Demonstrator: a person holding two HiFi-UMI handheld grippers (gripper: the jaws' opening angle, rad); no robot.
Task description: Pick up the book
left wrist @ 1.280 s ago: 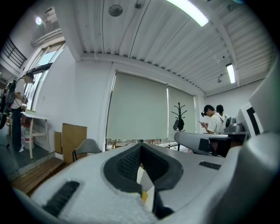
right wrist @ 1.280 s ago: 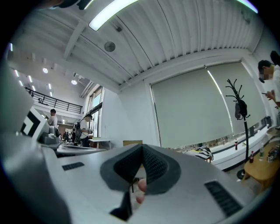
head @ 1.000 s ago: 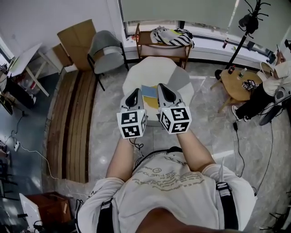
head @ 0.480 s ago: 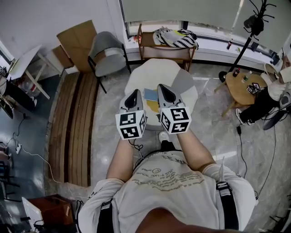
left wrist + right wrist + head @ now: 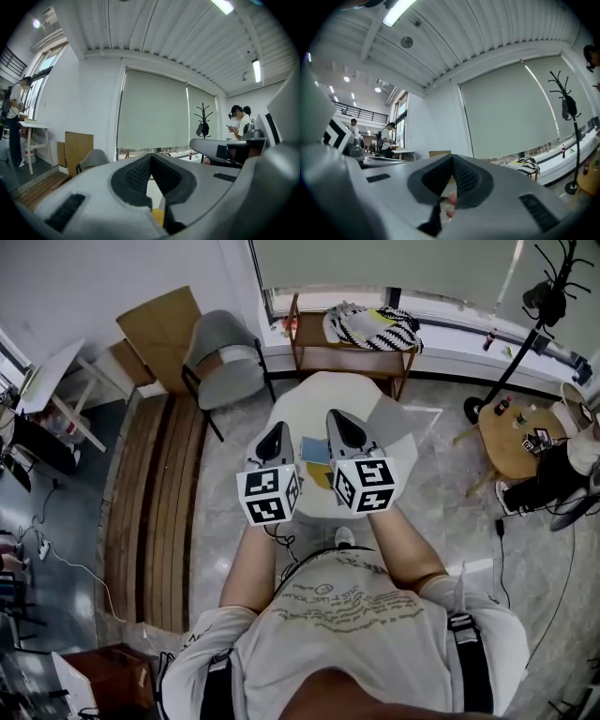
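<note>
Hovering over book (image 5: 315,451) on table (image 5: 319,395): left claw (image 5: 275,431), right claw (image 5: 336,417); both closed

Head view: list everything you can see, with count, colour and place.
book: one, blue and yellow, on the round table, seen between the grippers
round table: one, white, centre
chair: one, grey, upper left of the table
wooden rack: one, brown, under the window
striped cloth: one, black and white, on the rack
cardboard sheets: two, brown, against the left wall
side table: one, wooden, right
coat stand: one, black, top right
left gripper: one, grey, fingers shut, empty
right gripper: one, grey, fingers shut, empty
</note>
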